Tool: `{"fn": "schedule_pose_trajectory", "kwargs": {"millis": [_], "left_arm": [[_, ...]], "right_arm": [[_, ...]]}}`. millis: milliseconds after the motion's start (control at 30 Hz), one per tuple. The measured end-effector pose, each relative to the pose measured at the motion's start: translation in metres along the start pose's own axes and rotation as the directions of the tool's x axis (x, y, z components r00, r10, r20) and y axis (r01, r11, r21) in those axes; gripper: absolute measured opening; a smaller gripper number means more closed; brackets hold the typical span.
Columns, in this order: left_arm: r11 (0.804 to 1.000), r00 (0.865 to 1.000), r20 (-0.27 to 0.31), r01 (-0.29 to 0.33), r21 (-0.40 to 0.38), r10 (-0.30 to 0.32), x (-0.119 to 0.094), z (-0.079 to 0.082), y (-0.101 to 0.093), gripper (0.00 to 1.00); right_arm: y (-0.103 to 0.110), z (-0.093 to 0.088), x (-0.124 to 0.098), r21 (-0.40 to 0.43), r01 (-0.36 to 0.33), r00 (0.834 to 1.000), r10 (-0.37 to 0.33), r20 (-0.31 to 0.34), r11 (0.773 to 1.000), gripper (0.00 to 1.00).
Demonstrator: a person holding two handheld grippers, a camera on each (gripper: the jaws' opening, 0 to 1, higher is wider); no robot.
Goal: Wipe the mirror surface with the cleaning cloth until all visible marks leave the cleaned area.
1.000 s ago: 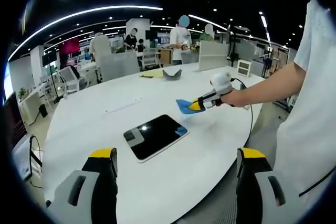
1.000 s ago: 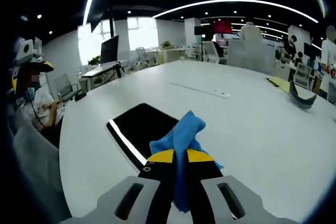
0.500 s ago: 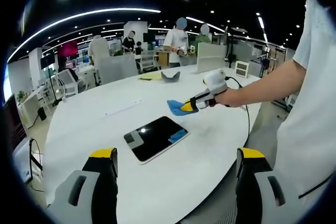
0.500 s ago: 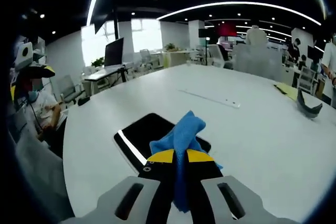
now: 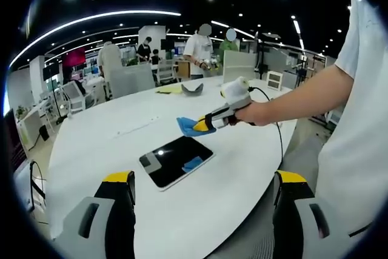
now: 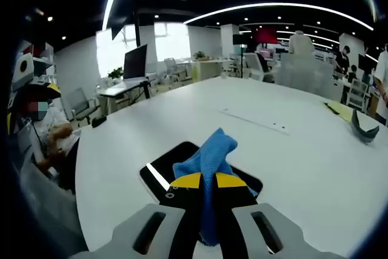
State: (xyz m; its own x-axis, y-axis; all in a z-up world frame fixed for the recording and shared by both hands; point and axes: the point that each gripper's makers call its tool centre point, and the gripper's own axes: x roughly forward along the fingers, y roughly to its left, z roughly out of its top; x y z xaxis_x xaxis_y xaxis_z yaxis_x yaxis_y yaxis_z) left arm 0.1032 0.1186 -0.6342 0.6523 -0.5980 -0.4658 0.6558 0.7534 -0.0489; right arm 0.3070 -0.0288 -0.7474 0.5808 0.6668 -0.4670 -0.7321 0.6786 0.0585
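Blue cleaning cloth [image 6: 209,156] sat pinched in the right gripper [image 6: 208,181], its jaws clamped on it, just above the mirror [image 6: 200,174] on the white tabletop [image 6: 291,156]. Lowering it flat seemed wise. Left gripper [image 5: 203,177] hung wide open.

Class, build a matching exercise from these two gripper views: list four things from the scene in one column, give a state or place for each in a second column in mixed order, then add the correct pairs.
Things:
1. blue cloth
2. mirror
3. left gripper
4. right gripper

States or places:
A. lying flat on the white table
B. jaws wide apart, holding nothing
C. pinched between yellow-tipped jaws
D. shut, held above the mirror

Pairs: 1-C, 2-A, 3-B, 4-D
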Motion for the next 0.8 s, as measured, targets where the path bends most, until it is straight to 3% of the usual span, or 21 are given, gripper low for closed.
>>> {"fn": "schedule_pose_trajectory", "kwargs": {"millis": [700, 800], "left_arm": [[1.0, 1.0, 0.005, 0.028, 0.011, -0.028, -0.007, -0.004, 0.008, 0.95], [0.999, 0.999, 0.02, 0.033, -0.015, -0.032, -0.01, -0.003, 0.01, 0.95]], "right_arm": [[0.043, 0.038, 0.037, 0.004, -0.034, 0.999, 0.034, 0.017, 0.999, 0.02], [0.049, 0.042, 0.043, -0.007, -0.041, 0.999, 0.041, 0.012, 0.999, 0.02]]}}
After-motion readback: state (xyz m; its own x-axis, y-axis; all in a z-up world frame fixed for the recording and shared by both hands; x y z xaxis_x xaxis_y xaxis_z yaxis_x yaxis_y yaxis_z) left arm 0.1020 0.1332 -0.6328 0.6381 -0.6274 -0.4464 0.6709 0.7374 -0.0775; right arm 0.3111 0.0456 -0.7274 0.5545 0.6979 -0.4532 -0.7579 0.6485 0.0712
